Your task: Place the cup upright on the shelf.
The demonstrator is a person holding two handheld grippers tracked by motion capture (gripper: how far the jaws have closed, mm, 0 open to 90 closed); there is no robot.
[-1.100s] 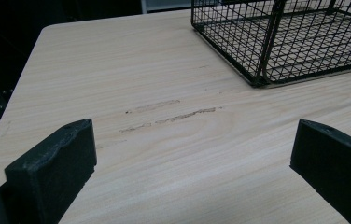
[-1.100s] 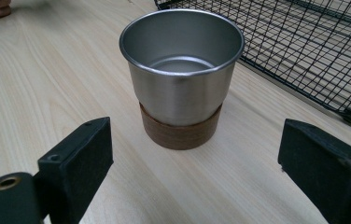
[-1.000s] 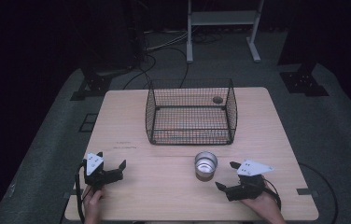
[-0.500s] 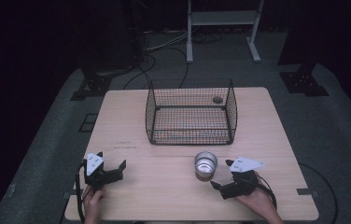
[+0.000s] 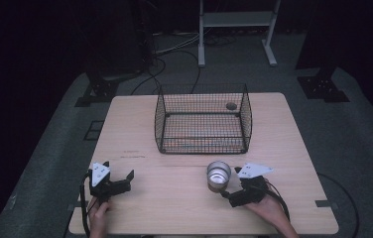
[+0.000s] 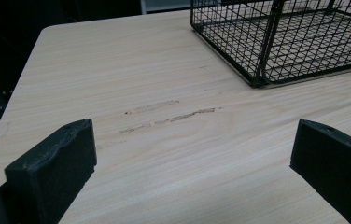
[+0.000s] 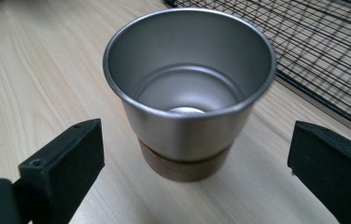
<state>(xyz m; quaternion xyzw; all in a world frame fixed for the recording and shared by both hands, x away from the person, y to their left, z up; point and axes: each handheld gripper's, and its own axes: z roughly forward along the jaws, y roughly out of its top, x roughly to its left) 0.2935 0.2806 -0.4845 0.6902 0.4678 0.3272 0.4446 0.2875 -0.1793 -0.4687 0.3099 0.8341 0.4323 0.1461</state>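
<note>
A steel cup (image 5: 218, 174) with a brown base stands upright and empty on the wooden table (image 5: 293, 148), in front of the wire basket (image 5: 203, 119). My right gripper (image 5: 229, 183) lies just right of the cup, pointing at it. Its jaws have just been opening and now stand wide apart. In the right gripper view the cup (image 7: 190, 93) stands just ahead of my right gripper (image 7: 196, 184), centred between the jaws, and neither pad touches it. My left gripper (image 5: 118, 169) rests open near the table's front left, with bare wood between its jaws (image 6: 187, 158).
The black wire basket (image 6: 281, 42) sits at the middle back of the table, with a small dark round thing (image 5: 231, 105) at its far right corner. Cables trail from both grippers toward the front edge. A metal stand (image 5: 236, 29) is on the floor beyond.
My right gripper has slid left toward the cup and its jaws have spread wider. The left gripper and the cup have stayed put.
</note>
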